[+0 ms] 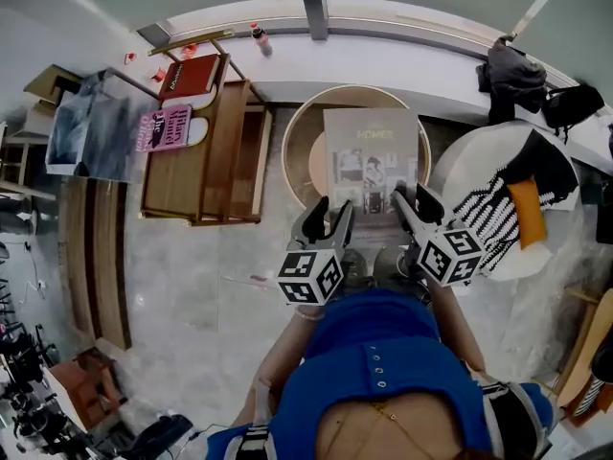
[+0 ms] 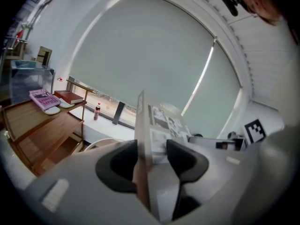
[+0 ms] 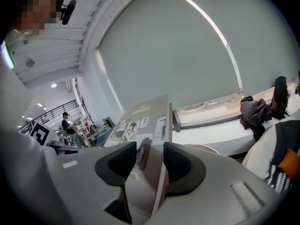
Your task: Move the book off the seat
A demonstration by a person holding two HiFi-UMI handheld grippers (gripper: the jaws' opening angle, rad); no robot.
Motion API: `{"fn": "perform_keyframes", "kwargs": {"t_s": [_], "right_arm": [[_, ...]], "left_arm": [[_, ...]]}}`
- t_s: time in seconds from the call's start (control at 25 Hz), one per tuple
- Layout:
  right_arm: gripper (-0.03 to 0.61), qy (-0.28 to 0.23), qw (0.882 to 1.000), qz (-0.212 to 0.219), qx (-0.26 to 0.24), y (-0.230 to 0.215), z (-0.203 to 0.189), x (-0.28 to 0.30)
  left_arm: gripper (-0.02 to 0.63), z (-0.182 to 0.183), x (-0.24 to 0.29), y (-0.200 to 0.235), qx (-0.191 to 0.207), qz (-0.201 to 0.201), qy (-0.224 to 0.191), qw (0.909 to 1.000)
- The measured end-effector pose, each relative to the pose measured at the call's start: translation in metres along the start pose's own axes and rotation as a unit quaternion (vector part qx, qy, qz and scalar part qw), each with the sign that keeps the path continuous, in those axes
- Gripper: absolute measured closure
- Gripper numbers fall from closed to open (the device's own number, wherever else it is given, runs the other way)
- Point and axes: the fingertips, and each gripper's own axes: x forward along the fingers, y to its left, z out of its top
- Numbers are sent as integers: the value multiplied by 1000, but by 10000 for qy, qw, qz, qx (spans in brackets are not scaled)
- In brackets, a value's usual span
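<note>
Only the head view shows both ends of the hold. The left gripper (image 1: 332,217) clamps the book (image 1: 372,156) at its near left corner and the right gripper (image 1: 414,209) at its near right corner, over the round seat (image 1: 297,132).

The left gripper view shows what the right one does not. Left of the left gripper (image 2: 149,153) stands the wooden shelf (image 2: 42,125) with a pink book (image 2: 44,99) and a red book (image 2: 69,96) on top. The book (image 2: 161,121) sits nearly edge-on between the pads.

In the right gripper view the right gripper (image 3: 150,156) pinches the cover (image 3: 143,118) (title at the far end). A white chair (image 3: 267,153) is to its right. The book's long axis runs straight away from both grippers, cover up.
</note>
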Motion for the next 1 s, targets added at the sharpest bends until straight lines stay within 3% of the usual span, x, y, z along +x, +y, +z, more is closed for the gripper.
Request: {"fn": "perform_keyframes", "kwargs": {"t_s": [0.44,1.0], "right_arm": [[396,191,9988,398,-219,18,1,18],[396,320,9950,813,-475,-6,41,16]], "left_arm": [[434,3,-15,16,-148,379,-203,9990],[436,25,3,-15,-246,703,-424,9963]]}}
